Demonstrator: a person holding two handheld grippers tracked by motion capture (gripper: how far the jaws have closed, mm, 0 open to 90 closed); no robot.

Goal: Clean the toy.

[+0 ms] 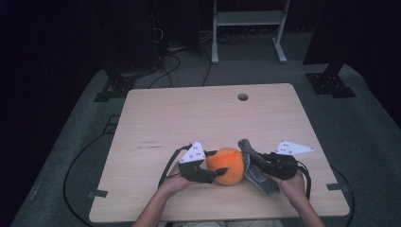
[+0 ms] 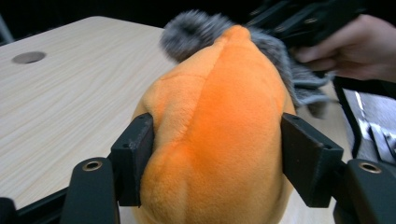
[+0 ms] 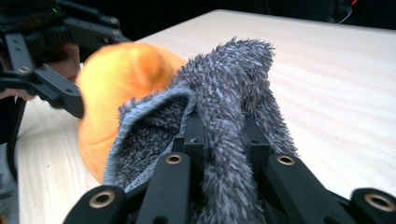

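Near the table's [image 1: 156, 118] front edge sits a round orange plush [image 1: 226, 165], soft and seamed, with a fuzzy grey fabric cover [image 1: 255, 165] hanging off its right side. The left gripper [image 1: 213, 172] has its jaws pressed against the plush's flanks, while the right gripper [image 1: 253, 163] pinches the grey fabric tightly.

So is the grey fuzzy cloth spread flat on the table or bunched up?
Bunched up. The grey fuzzy cloth is gathered into a fold, pinched in the right gripper and lifted against the orange plush.
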